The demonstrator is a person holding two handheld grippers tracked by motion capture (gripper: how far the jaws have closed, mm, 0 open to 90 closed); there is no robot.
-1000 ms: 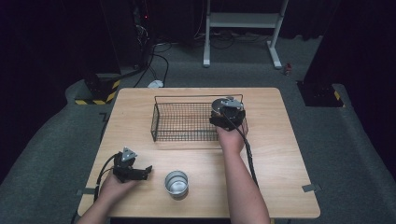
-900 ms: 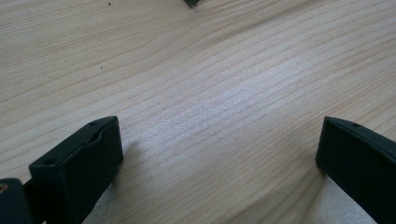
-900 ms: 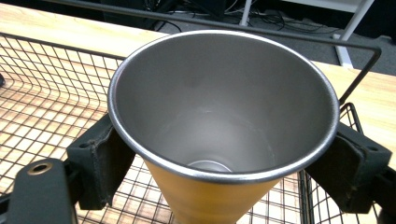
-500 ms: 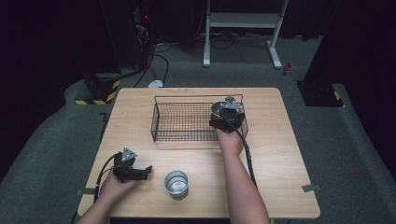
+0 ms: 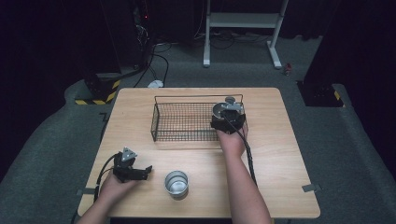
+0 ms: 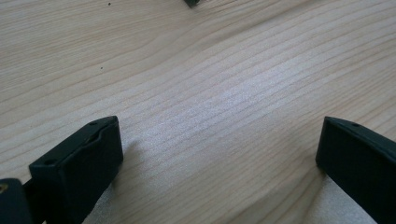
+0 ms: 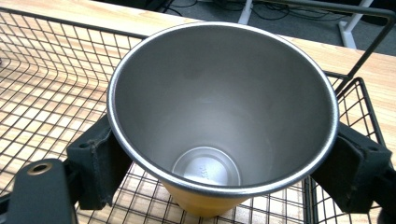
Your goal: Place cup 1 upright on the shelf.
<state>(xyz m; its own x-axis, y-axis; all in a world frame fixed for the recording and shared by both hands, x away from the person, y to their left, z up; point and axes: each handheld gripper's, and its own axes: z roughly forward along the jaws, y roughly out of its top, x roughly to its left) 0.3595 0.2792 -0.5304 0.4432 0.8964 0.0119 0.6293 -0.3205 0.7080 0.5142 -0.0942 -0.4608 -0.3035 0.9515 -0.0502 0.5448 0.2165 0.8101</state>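
My right gripper is clamped on a steel cup, one jaw pressed against each side of it just under the rim. In the right gripper view the cup stands upright between the jaws, its mouth open toward the camera and its bare bottom visible inside. I hold it over the right end of the wire basket, inside the basket's walls; the mesh floor shows below and left of the cup, and the basket's right wall and top rail run just beyond it. I cannot tell whether the cup's base touches the mesh. In the high view the basket sits on the far middle of the table, and my right hand reaches over its near right corner.

My left gripper rests low at the near left of the table, jaws spread wide with nothing between them. In the left gripper view I see bare wood grain between the two black jaws.

A second cup stands upright on the table just right of the left gripper, near the front edge, well apart from the basket.
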